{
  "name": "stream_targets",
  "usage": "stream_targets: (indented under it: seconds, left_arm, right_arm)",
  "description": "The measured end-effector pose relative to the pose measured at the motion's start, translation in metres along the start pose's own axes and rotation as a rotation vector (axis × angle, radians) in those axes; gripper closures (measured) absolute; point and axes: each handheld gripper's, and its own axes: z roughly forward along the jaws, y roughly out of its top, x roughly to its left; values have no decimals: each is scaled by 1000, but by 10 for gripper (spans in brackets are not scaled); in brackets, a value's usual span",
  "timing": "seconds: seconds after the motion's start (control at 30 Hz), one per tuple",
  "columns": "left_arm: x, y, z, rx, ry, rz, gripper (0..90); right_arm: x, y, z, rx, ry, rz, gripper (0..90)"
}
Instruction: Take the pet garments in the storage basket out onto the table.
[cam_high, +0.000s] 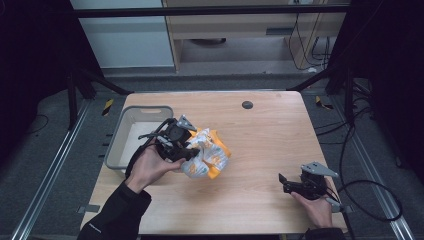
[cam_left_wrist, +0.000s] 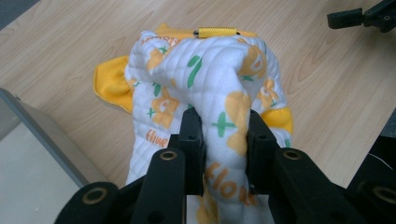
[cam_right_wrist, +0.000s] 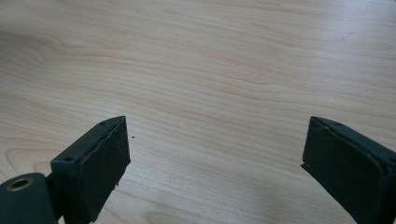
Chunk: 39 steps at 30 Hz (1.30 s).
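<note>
Garment (cam_high: 207, 155) — small quilted piece, white with orange/green print and yellow lining — sits bunched on the worktop (cam_high: 270, 145), left of centre, just beside the grey bin (cam_high: 120, 142).

Left gripper (cam_left_wrist: 226, 140) has it: jaws clenched on a rolled fold of the quilted fabric, seen clearly in the left gripper view. Fabric rises from between the jaws and drapes forward, away from the hand; the rest of the bundle lies ahead of the jaws, toward table centre. Can't tell whether the bulk is lifted or resting on the wood.

Right gripper (cam_high: 284, 181) is well apart, near the right front of the worktop, in the person's right hand (cam_high: 315, 207). Jaws spread wide, nothing between them, bare wood below in the right gripper view.

Key relation, my guess: bin is on the left gripper's side, close behind it, garment on the other side. Left hand (cam_high: 147, 167) is far nearer to both. If the garment is headed for the bin, it's a short swing for the left alone.

Hard to read:
- Garment type and long axis: too crumpled.
- Yellow loop or strap at the far edge: purpose unclear.
- Bin interior: partly hidden by the gripper; the visible part looks empty.
</note>
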Motion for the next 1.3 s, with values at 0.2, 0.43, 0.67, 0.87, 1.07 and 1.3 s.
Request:
stream_targets:
  seconds: [0.2, 0.43, 0.67, 0.87, 1.07, 1.3]
  left_arm:
    - [-3, 1, 13, 23, -17, 4, 730]
    - [-9, 2, 28, 30, -29, 18, 729]
    - [-14, 1, 44, 42, -45, 27, 730]
    - [-17, 1, 56, 57, -47, 34, 729]
    - [-21, -1, 68, 65, -58, 43, 729]
    - [-26, -5, 82, 78, -81, 61, 729]
  right_arm:
    - [0, 0, 0, -2, -8, -14, 75]
    - [0, 0, 0, -5, -13, -19, 79]
    - [0, -1, 0, -6, -18, -25, 79]
    - [0, -1, 0, -5, -18, -24, 79]
    - [0, -1, 0, -5, -19, -27, 79]
    - [0, -1, 1, -4, -19, -28, 79]
